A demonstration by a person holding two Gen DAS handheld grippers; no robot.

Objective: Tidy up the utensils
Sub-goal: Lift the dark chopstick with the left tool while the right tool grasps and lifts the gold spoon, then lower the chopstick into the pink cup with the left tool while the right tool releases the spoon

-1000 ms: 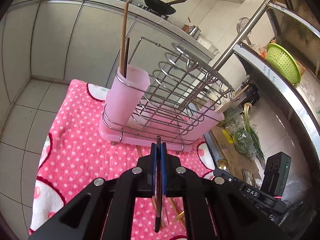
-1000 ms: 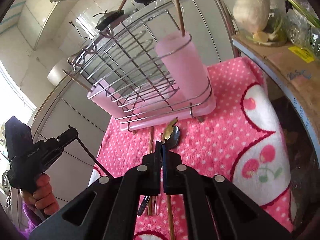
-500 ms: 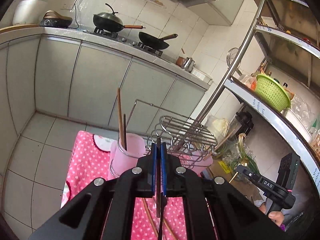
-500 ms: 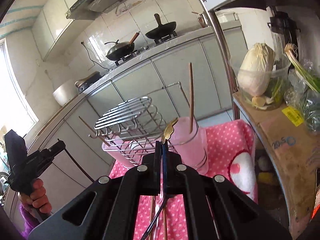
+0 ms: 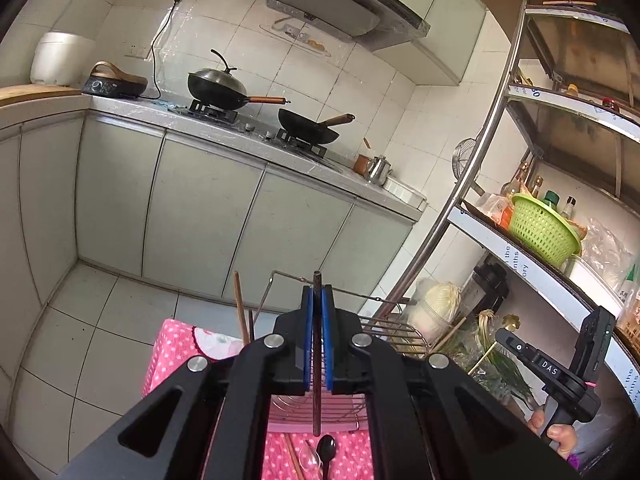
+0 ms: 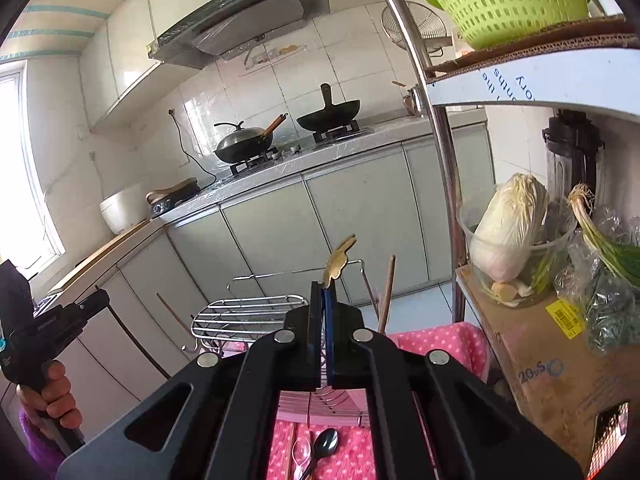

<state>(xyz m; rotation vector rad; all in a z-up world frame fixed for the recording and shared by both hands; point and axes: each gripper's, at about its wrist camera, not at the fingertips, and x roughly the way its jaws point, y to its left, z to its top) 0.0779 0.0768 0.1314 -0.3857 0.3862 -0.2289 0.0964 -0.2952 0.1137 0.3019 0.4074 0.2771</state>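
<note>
Midway: both grippers loaded, spoons left on the cloth.
Your left gripper (image 5: pixel 317 336) jaws pinched a dark wooden chopstick (image 5: pixel 317 400); your right gripper (image 6: pixel 323 334) jaws pinched a gold-handled spoon (image 6: pixel 339 262); the chrome wire rack (image 6: pixel 248 312) waited below.

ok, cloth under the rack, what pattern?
Pink cloth with white polka dots, clearest in the right wrist view.

Bright, even daylight from a blown-out window (image 6: pixel 28 168) at left, soft glare on wall tiles (image 5: pixel 260 52), faint shadows, sharp focus throughout, strong fisheye bending and black vignette at corners.
</note>
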